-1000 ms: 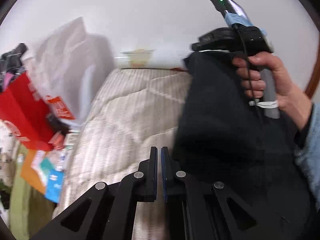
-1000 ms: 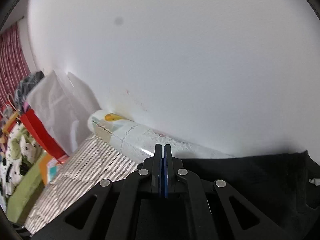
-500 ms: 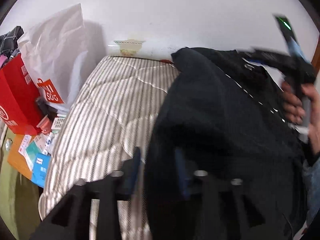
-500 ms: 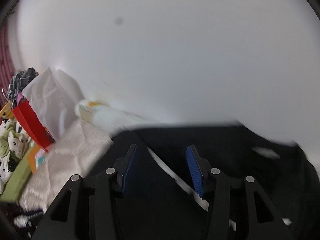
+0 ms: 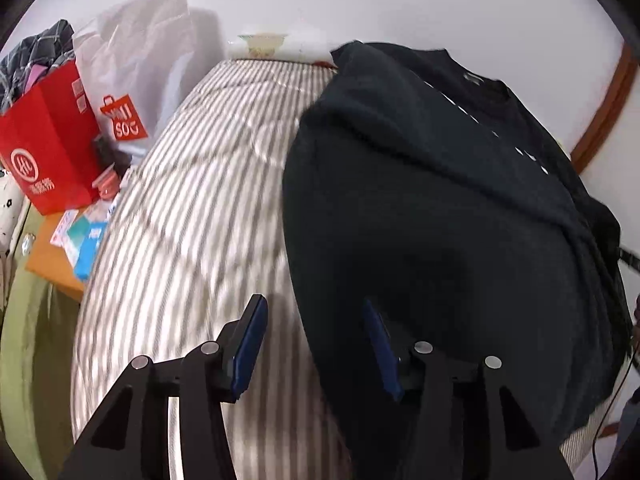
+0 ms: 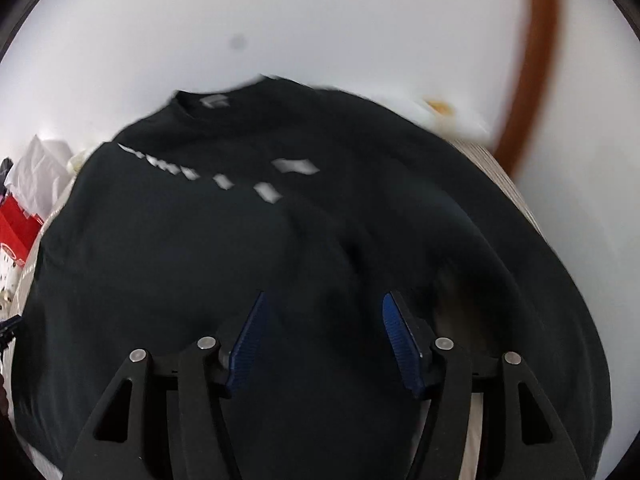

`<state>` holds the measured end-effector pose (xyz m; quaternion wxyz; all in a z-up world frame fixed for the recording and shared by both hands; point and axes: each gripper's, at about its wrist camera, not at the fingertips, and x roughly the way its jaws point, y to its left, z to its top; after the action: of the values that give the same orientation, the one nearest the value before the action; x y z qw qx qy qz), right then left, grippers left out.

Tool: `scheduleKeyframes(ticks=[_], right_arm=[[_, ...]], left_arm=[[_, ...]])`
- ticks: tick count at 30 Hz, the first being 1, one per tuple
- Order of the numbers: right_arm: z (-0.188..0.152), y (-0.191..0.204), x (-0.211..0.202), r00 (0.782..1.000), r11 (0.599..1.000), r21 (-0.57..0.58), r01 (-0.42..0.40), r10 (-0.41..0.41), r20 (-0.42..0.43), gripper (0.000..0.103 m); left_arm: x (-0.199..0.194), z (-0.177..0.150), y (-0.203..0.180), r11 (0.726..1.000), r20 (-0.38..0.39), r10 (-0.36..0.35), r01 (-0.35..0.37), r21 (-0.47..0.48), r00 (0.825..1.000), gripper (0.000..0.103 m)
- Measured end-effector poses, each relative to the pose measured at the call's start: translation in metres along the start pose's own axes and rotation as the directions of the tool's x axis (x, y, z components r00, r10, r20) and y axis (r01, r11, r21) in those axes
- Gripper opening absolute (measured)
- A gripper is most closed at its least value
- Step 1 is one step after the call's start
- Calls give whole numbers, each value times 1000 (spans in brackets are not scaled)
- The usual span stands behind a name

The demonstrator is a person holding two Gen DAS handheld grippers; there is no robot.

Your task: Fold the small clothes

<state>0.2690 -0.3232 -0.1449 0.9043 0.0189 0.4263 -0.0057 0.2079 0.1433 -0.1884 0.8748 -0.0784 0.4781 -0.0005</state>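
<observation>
A black knit sweatshirt (image 5: 432,216) with small white print lies rumpled on the right of the striped quilted mattress (image 5: 192,216); its collar points far. Left gripper (image 5: 316,344) and right gripper (image 6: 324,340) both stand spread, blue ribbed pads empty, near its hem.

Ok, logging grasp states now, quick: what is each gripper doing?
Left gripper: open, holding nothing, at the black cotton T-shirt's edge.
Right gripper: open, empty, above the shirt.
</observation>
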Motion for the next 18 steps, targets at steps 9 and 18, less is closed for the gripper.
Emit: scheduleKeyframes(ticks=[9, 18], right_arm=[[-125, -51, -48, 998, 993, 111, -33, 38, -42, 62], [-155, -39, -75, 992, 979, 157, -130, 129, 15, 61]], left_arm=[[-27, -54, -24, 998, 19, -15, 14, 68, 1000, 52], [-37, -72, -31, 999, 46, 5, -7, 53, 999, 23]])
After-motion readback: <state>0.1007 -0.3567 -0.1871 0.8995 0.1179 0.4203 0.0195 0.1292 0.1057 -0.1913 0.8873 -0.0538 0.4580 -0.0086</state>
